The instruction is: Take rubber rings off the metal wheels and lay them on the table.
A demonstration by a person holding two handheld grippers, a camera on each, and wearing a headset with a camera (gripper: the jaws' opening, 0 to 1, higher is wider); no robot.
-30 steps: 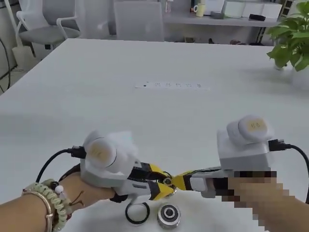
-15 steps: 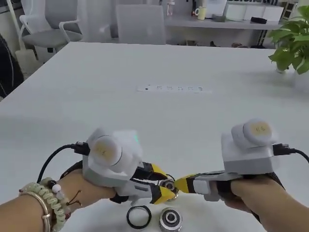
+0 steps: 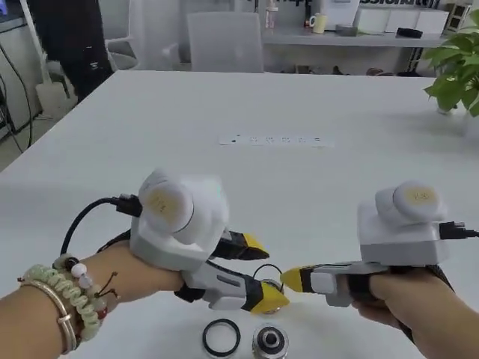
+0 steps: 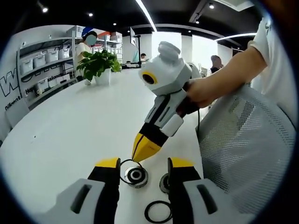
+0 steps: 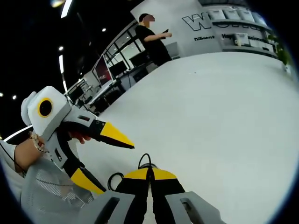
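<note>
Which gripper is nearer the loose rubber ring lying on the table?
Left. The left gripper, jaws open, hangs close by the loose rubber ring. The right gripper, shut on a second ring, is farther off to the right, past the metal wheel.

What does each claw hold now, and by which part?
The right claw is shut on a thin black rubber ring, pinching a short section of its loop. The left claw is open and holds nothing.
</note>
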